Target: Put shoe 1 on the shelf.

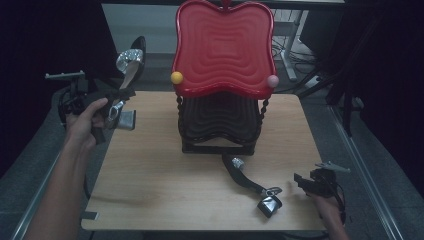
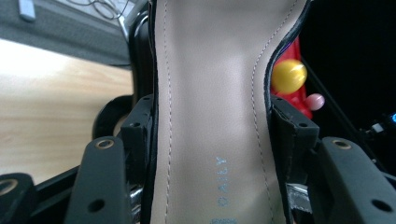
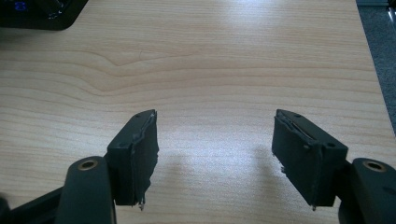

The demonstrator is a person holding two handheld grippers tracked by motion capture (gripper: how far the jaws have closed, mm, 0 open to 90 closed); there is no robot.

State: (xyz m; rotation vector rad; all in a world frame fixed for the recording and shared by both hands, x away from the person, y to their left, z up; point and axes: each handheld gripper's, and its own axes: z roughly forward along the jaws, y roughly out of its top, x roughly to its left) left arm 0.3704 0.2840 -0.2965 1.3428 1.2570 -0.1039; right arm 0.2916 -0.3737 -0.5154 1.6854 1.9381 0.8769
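The left hand-held gripper (image 1: 114, 107) clamps one high-heeled shoe (image 1: 129, 67) aloft off the desk's (image 1: 150, 170) far left corner; its mate (image 1: 252, 184) lies near the rack (image 1: 220, 122), apparently awaiting the idle, open right hand-held gripper (image 1: 306, 181).

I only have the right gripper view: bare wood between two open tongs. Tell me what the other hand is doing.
Observer: The left tongs are shut on a high-heeled shoe, held up off the table's left edge.
Operator: Say where they grip it.
Observer: In the left gripper view the pads press both sides of the tan insole.
Operator: Report anything else on the table.
Observer: A second black shoe lies on its side in front of a two-tier rack with a red top tray, just left of the right tongs.
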